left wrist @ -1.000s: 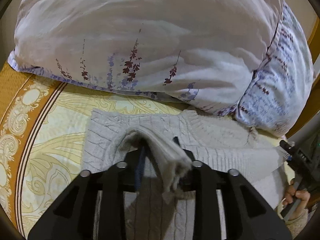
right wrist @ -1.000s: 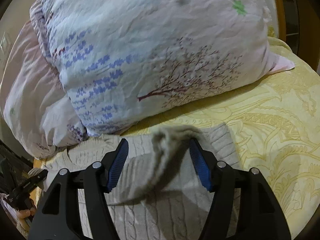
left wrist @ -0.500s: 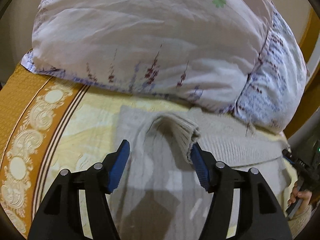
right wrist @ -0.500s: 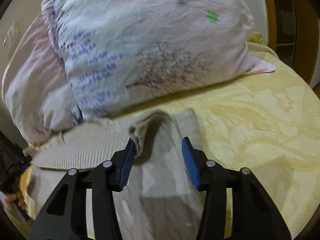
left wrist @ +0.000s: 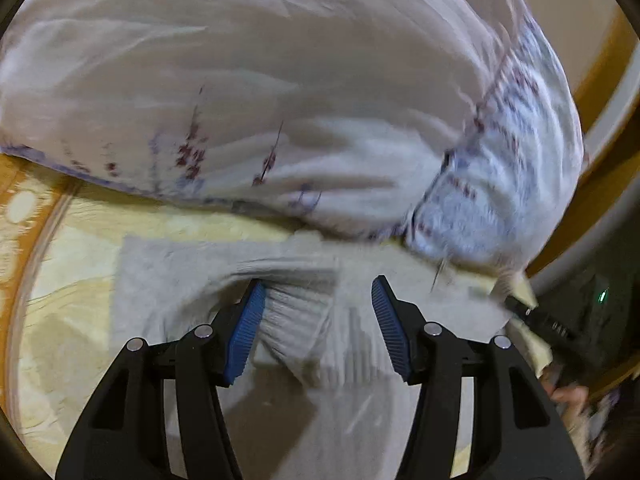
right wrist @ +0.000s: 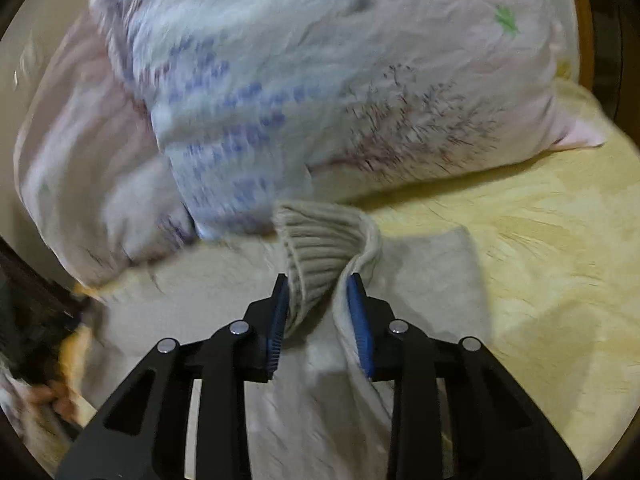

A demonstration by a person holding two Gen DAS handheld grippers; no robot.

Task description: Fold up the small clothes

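Note:
A grey knitted sweater [left wrist: 168, 276] lies flat on the yellow bed cover, just in front of a big pillow. My left gripper [left wrist: 318, 308] is open; a ribbed sleeve cuff [left wrist: 304, 332] lies loose between its blue pads, near the left one. In the right wrist view the sweater [right wrist: 432, 280] spreads under my right gripper [right wrist: 320, 300], which is shut on the other ribbed cuff [right wrist: 320, 240] and holds it raised above the cloth.
A large pale floral pillow [left wrist: 280, 100] fills the back of both views, also in the right wrist view [right wrist: 320, 80]. The yellow patterned cover [right wrist: 540, 260] stretches right. An orange border [left wrist: 16, 184] runs at the left. The other hand-held gripper [left wrist: 540, 320] shows at right.
My left gripper let go of its cuff a second ago and has stayed open, moving closer to the pillow. My right gripper has closed from open onto the other cuff.

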